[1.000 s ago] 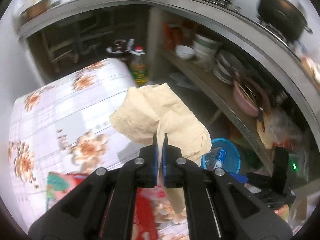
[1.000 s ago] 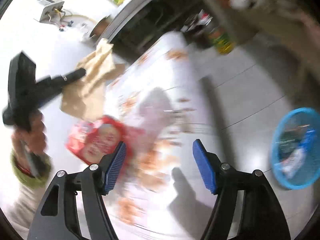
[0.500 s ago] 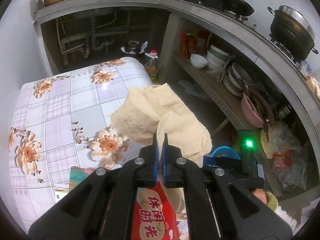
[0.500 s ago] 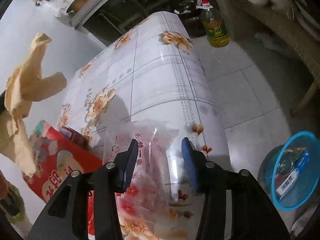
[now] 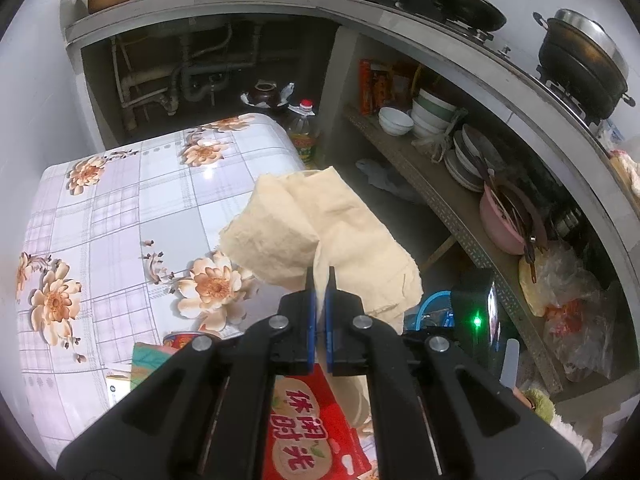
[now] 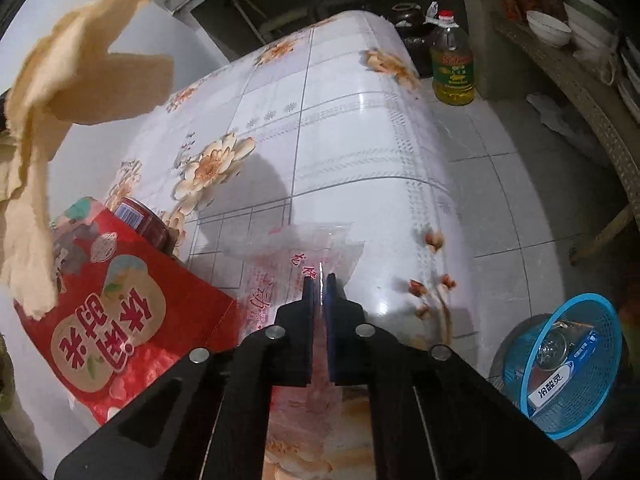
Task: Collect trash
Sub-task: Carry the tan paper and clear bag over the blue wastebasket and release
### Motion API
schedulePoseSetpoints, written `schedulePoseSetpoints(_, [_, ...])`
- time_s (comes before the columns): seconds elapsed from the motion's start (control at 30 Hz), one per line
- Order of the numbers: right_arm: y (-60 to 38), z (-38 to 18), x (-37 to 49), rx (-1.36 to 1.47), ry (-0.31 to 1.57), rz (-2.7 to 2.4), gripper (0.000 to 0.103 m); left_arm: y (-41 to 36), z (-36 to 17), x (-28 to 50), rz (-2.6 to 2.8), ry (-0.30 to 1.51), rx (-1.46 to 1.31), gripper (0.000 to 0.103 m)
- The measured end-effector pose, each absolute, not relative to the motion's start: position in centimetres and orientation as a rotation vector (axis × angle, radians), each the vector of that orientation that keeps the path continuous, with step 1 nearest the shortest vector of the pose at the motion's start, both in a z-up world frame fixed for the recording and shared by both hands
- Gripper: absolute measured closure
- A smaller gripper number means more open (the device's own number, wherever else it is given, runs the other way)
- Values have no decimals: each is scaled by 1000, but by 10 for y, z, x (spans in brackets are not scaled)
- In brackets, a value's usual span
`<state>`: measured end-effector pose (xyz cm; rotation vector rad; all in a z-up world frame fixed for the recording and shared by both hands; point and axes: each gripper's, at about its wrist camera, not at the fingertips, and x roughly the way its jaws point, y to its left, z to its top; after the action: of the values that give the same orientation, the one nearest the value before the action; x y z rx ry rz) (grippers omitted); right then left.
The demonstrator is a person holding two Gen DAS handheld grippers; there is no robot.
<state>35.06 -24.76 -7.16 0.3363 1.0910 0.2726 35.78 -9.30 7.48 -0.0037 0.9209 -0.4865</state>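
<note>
My left gripper (image 5: 319, 276) is shut on a crumpled beige paper towel (image 5: 320, 232), held up above the flowered table (image 5: 120, 208). The same paper towel (image 6: 60, 80) hangs at the upper left of the right wrist view. My right gripper (image 6: 319, 280) is shut on a clear plastic bag with red print (image 6: 296, 256) that lies on the table (image 6: 340, 140). A red snack bag (image 6: 120, 312) lies flat beside it, with a red can (image 6: 140, 218) behind. The red snack bag (image 5: 308, 424) also shows under my left gripper. A blue basket (image 6: 560, 364) holding trash stands on the floor to the right.
An oil bottle (image 6: 452, 64) stands on the tiled floor past the table. A shelf with bowls and plates (image 5: 440, 144) runs along the right under a counter with a black pot (image 5: 580, 60). Pipes (image 5: 180, 76) show under the sink.
My right gripper swung in over the table and its jaws went from wide open to shut on the clear plastic bag. My left gripper kept its hold on the paper towel.
</note>
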Motion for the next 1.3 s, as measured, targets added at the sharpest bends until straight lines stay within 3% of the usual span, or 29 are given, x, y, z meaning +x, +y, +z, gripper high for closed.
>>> schedulePoseSetpoints(0.3, [-375, -41, 253, 598, 842, 52, 99, -161, 89, 335, -603, 897, 72, 101])
schedulePoseSetpoints(0.4, [-441, -59, 193, 713, 800, -160, 99, -210, 82, 322, -674, 901, 149, 101])
schedulePoseSetpoints(0.5, [-501, -115, 129, 927, 834, -354, 99, -261, 66, 308, -742, 925, 221, 101])
schedulePoseSetpoints(0.73, [-543, -217, 46, 1189, 887, -605, 99, -384, -26, 283, -830, 1067, 425, 101])
schedulePoseSetpoints(1.07, [-556, -252, 28, 1242, 884, -681, 99, -494, -156, 274, -879, 1324, 453, 101])
schedulePoseSetpoints(1.13, [-560, -257, 23, 1251, 886, -698, 99, -507, -176, 273, -899, 1361, 423, 91])
schedulePoseSetpoints(1.2, [-564, -263, 18, 1261, 895, -714, 98, -522, -199, 275, -898, 1426, 385, 49])
schedulePoseSetpoints(1.3, [-566, -271, 10, 1273, 902, -733, 98, -525, -215, 278, -846, 1446, 330, 43])
